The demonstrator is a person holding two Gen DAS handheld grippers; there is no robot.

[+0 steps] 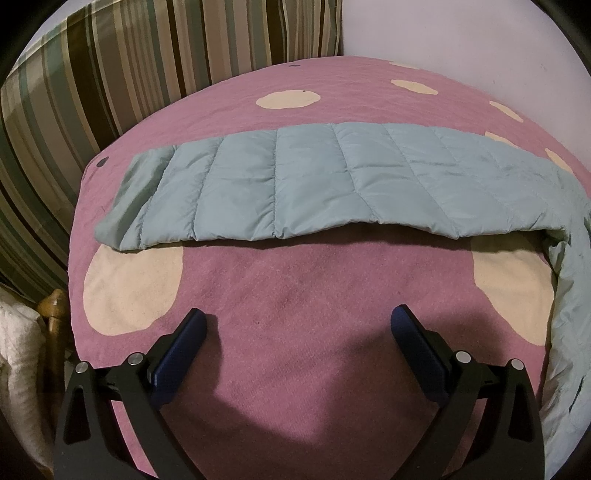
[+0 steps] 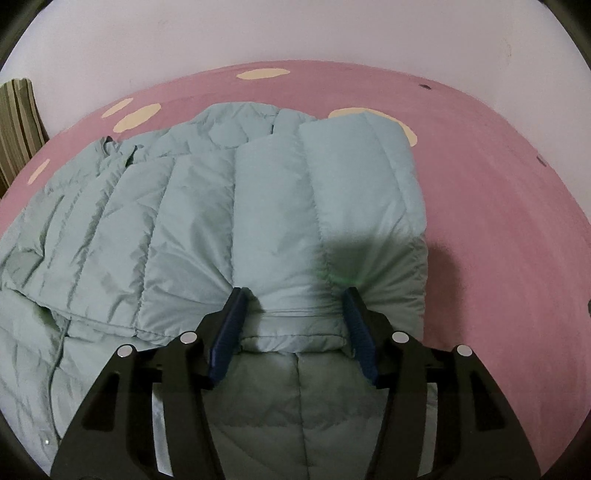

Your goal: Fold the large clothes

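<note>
Pale blue-green quilted jacket (image 2: 229, 206) is spread out on a pink blanket (image 2: 498, 221) with cream spots, lying flat with its puffy stitched panels running away from the right camera. From the right wrist view a section of it is folded over on top of the rest, and the folded edge bunches up right between the fingers of the right gripper (image 2: 293, 299). Both blue pads (image 2: 229, 332) press into the fabric on either side of that bunched fold, so that gripper is clamped on the jacket, with creases fanning out from each fingertip. From the left wrist view a sleeve (image 1: 295, 184) stretches sideways across the blanket (image 1: 295, 295) as a long band, and more of the jacket trails down the right edge of that view. The left gripper (image 1: 299, 317) hovers over bare blanket on the near side of the sleeve, well apart from it, fingers spread wide with nothing between them and a shadow under it. Behind the bed on the left is a striped pillow (image 1: 110, 74), and a plain pale wall (image 2: 295, 33) runs along the back
</note>
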